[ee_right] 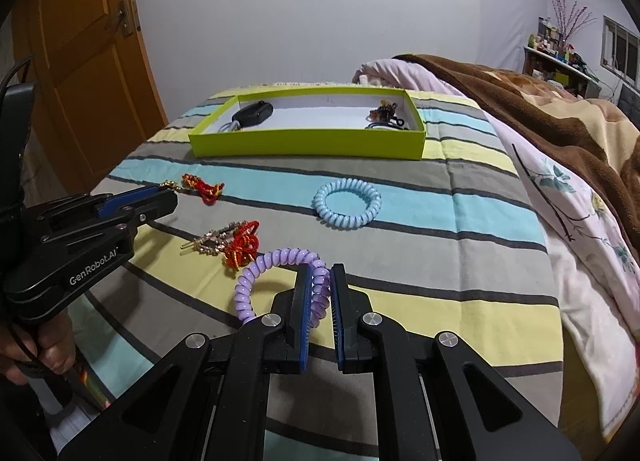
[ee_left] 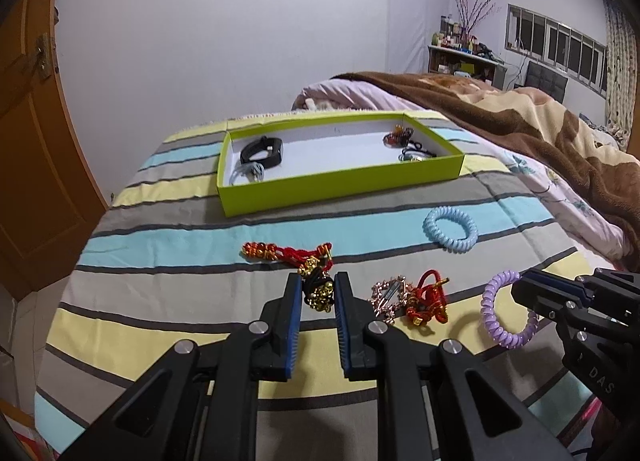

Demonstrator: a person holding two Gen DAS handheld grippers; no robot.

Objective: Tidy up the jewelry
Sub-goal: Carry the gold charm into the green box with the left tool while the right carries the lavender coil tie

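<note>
The bed (ee_left: 168,229) is covered by a sheet striped in grey, pale blue and yellow; a pink floral quilt and a brown blanket (ee_left: 520,117) are heaped along its right side. Near the bed's far edge lies a shallow lime-green box (ee_left: 340,183) with a white floor: a black band (ee_left: 262,151) sits at its left end and a small dark cluster of pieces at its right end.

The left gripper (ee_left: 318,293) has its fingers clamped on a black-and-gold beaded bracelet (ee_left: 320,293) near the bed's near edge, with a red knotted cord (ee_left: 280,251) trailing away behind it. The right gripper (ee_right: 320,293) has its fingers pressed together on a purple coil hair tie (ee_right: 256,273).

A pale blue coil hair tie (ee_left: 450,228) lies loose mid-bed, and a rose-gold clip beside a red cord bracelet (ee_left: 428,299) lies between the two grippers.

The walls are white, an orange wooden door (ee_left: 28,141) stands at the left, and a cluttered shelf and window fill the far right corner.
</note>
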